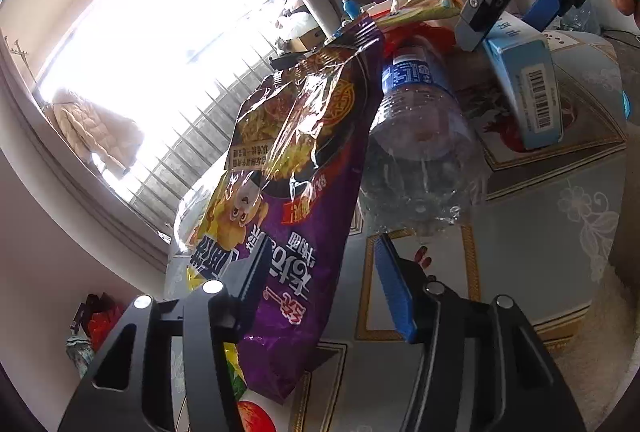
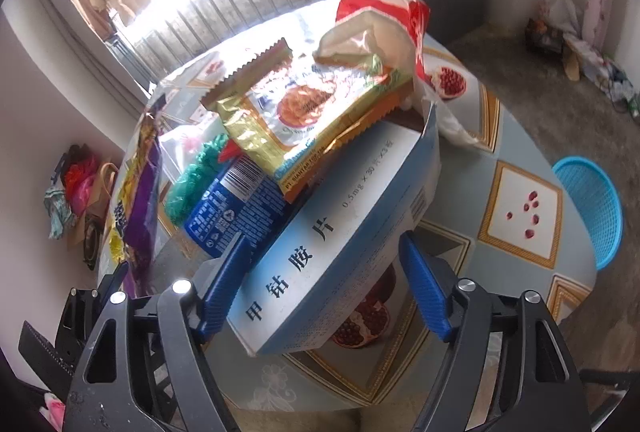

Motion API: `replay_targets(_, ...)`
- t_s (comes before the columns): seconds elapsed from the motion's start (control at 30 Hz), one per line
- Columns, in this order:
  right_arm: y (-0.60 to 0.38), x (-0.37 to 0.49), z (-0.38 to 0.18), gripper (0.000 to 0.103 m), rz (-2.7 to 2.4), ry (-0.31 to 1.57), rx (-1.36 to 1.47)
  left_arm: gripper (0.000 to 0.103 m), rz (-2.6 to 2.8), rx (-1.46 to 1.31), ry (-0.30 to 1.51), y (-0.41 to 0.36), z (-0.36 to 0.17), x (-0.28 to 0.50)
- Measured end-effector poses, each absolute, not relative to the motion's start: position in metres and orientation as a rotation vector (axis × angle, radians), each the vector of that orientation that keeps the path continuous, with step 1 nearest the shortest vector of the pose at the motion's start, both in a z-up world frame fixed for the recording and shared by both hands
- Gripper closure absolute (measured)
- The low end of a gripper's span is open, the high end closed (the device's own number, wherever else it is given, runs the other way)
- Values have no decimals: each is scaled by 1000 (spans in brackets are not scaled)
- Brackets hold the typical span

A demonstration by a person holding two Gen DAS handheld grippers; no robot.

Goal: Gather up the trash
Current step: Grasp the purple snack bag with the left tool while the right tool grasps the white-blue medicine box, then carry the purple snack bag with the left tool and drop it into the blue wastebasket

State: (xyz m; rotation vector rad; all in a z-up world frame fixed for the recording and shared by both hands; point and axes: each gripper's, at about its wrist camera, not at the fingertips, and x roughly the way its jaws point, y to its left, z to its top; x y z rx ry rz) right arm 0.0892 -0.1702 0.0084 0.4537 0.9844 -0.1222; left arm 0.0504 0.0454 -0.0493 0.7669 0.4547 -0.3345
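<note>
Purple noodle packet (image 1: 304, 168) stands between the left gripper (image 1: 320, 284) fingers, which sit half-closed around its lower end; one pad touches it, the other is apart, so I judge it not yet pinched; a clear bottle (image 1: 416, 136) lies just beyond. The right gripper (image 2: 324, 280) straddles a pale blue box (image 2: 344, 232), fingers fairly wide and not yet pressing; wrappers are heaped on the box's far end; a blue basket (image 2: 592, 208) waits off the tabletop (image 2: 520, 168), likely for the trash.

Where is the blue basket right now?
In the right wrist view, the blue basket sits at the far right, on the floor beside the table edge.
</note>
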Motion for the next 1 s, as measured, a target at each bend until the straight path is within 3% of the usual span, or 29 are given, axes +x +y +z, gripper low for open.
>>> replay_targets(0.3, -179, 76, 6, 49, -90, 1017, 514, 82, -327, 769, 446, 50, -53, 48)
replay_targets(0.53, -204, 45, 8, 62, -80, 1031, 617, 90, -315, 745, 445, 53, -46, 52)
replay_targets(1.0, -219, 12, 11, 70, -57, 1000, 711, 100, -176, 647, 401, 65, -7, 40)
